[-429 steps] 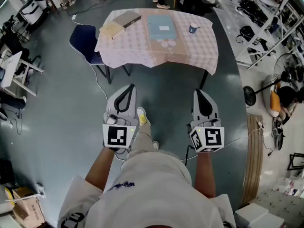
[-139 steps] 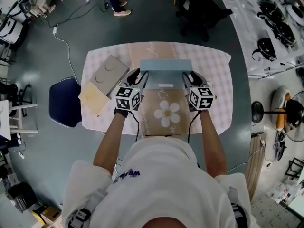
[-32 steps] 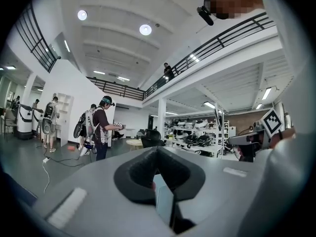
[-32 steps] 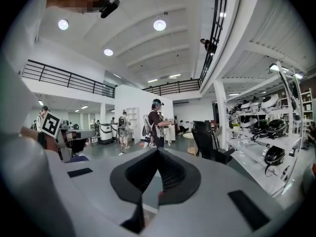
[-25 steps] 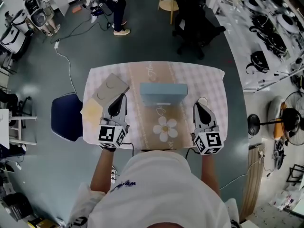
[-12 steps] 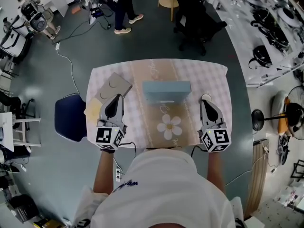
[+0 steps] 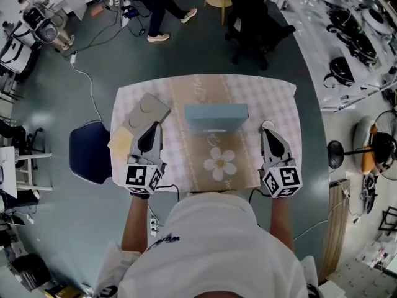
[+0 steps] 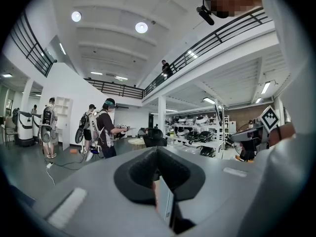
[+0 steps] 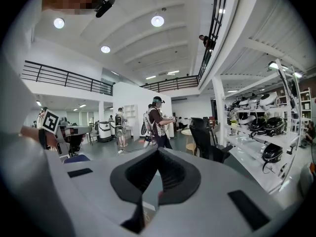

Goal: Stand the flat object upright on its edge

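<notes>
Pulled back to the checked-cloth table's [image 7: 276, 98] near edge, the clenched, empty left gripper [image 7: 153, 125] and right gripper [image 7: 268, 131] flank a stiff, light-looking pale-blue flat box [image 7: 216, 113], best grasped by its ends.

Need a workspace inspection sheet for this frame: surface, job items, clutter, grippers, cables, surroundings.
Surface: table under a checked cloth with a tan flower runner.
Job's things: blue flat box stands upright on its long edge, mid-table; neither gripper touches it.
Clutter: grey flat box and tan flat item at the table's left; cup at the right, just beyond the right gripper's tip.
Grippers: left gripper and right gripper both shut and empty, one on each side of the box.
Cables: white cable on the floor left of the table.
Surroundings: blue chair, people beyond the table, shelving at right.
</notes>
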Demonstrator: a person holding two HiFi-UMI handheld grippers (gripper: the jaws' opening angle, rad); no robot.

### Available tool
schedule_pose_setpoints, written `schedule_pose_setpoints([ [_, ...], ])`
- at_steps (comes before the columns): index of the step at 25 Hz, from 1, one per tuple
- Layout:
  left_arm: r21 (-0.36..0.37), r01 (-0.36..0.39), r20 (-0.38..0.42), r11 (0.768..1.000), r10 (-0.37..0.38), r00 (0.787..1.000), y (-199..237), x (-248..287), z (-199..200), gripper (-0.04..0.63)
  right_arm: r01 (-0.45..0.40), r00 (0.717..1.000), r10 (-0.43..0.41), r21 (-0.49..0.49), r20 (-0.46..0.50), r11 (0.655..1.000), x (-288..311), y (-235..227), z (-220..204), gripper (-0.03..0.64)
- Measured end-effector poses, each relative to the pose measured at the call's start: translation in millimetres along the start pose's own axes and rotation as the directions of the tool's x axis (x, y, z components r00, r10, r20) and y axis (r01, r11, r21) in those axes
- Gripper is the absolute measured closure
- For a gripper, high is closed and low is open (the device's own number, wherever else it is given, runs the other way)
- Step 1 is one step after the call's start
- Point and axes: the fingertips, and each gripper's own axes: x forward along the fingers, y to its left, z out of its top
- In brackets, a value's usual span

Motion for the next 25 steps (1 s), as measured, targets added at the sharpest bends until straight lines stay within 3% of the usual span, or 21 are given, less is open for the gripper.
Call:
schedule_pose_setpoints([
  [19, -0.022, 0.013, -0.022, 1.000, -0.013, 1.000, -3.2, -0.4, -9.0, 0.594, 0.003, 1.000, -0.004, -0.012, -0.023, 1.000, -1.7, 1.4, -4.0, 0.614],
  [25, -0.056, 0.028, -0.066, 0.998, -0.032, 0.997, -10.1, -5.9, -35.9, 0.594, -0.047, 0.997, 0.043, -0.061, -0.068, 0.997, 7.0, 5.4, -5.9, 0.614],
])
